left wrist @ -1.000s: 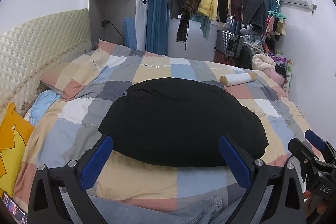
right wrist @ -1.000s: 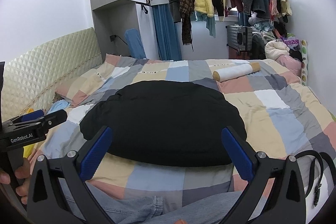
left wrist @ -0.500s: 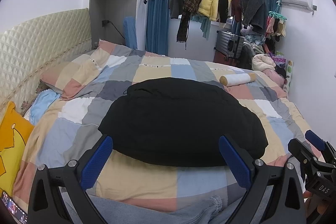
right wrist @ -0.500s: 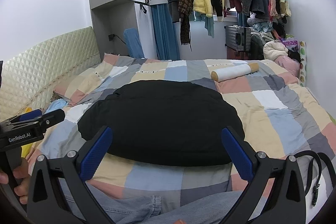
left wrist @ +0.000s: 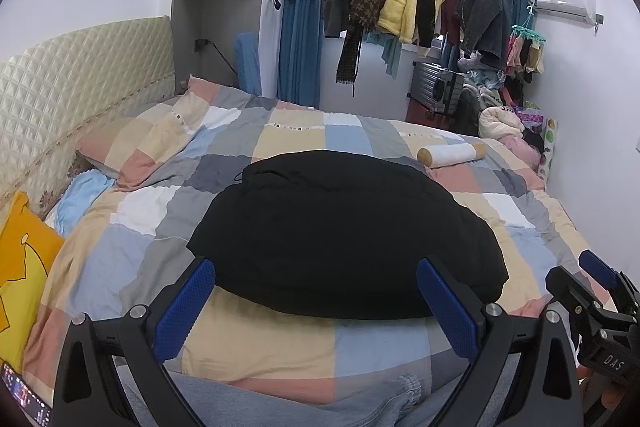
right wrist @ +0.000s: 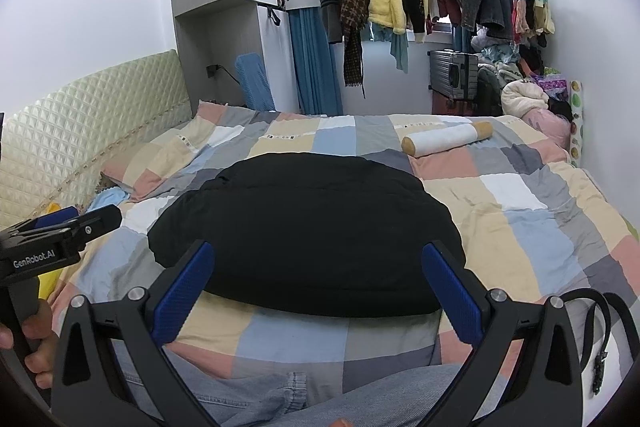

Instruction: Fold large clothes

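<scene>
— Where does the garment lie?

— A folded black coat (left wrist: 344,231) sits mid-frame on the patchwork quilt (left wrist: 132,251), a rounded bundle just above both claws in either view.

— And the claws?

— The left gripper (left wrist: 316,303) is spread wide at the bottom of the frame, blue pads (left wrist: 182,311) flanking the coat's near edge, pinching nothing. The right gripper (right wrist: 318,293) is spread the same way, empty, its pads (right wrist: 454,293) at the bundle's lower corners; whether they touch the cloth, I cannot tell.

— Anything else on the bed?

— A white bolster (right wrist: 444,139) at upper right, well apart from the coat; a black belt (right wrist: 600,327) at lower right.
</scene>
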`<state>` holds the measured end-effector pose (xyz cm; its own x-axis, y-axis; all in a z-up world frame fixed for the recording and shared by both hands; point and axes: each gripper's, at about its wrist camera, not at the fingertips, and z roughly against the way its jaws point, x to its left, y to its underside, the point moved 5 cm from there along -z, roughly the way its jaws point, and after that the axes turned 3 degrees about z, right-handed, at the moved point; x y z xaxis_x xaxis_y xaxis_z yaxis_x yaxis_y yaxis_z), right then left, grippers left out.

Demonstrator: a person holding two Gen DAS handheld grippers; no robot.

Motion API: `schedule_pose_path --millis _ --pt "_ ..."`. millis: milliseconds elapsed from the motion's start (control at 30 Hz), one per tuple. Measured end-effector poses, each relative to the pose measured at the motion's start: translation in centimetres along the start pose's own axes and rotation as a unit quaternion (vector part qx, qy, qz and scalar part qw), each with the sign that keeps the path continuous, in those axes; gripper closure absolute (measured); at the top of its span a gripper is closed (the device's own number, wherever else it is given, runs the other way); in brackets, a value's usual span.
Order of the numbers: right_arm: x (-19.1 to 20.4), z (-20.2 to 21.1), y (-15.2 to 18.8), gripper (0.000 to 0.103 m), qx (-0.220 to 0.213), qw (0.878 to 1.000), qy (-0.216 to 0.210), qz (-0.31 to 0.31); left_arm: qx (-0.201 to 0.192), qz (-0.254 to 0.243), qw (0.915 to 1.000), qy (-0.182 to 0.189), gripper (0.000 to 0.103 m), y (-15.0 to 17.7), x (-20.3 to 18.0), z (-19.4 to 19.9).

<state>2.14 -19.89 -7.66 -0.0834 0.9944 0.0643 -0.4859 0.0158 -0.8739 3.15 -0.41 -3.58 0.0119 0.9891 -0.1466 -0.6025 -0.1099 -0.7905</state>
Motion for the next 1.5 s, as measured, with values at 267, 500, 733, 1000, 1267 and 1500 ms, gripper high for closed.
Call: schedule_pose_path --millis 267,500,733,1000,1267,1500 --pt "0.06 0.12 0.02 0.000 0.003 1.000 0.000 0.004 -0.001 0.001 1.0000 0.000 0.001 -0.17 0.09 0.07" --pt "-0.16 0.36 0.09 0.000 0.004 1.000 0.002 0.003 -0.006 0.004 1.0000 0.005 0.001 -0.58 0.35 0.43" --pt "-0.26 0.56 -0.04 0.000 0.003 1.000 0.001 0.004 -0.004 0.005 1.0000 0.007 0.001 -0.52 0.36 0.43" --pt "-0.11 0.37 -0.23 0.000 0.005 1.000 0.000 0.004 -0.005 0.004 1.0000 0.006 0.001 -0.51 0.33 0.45" --pt "-0.03 0.30 -0.37 0.000 0.005 1.000 0.000 0.005 -0.005 0.006 1.0000 0.005 0.001 -0.49 0.39 0.49" --pt "-0.04 0.29 -0.37 0.000 0.005 1.000 0.001 0.005 -0.007 0.004 1.0000 0.005 0.001 -0.53 0.22 0.67"
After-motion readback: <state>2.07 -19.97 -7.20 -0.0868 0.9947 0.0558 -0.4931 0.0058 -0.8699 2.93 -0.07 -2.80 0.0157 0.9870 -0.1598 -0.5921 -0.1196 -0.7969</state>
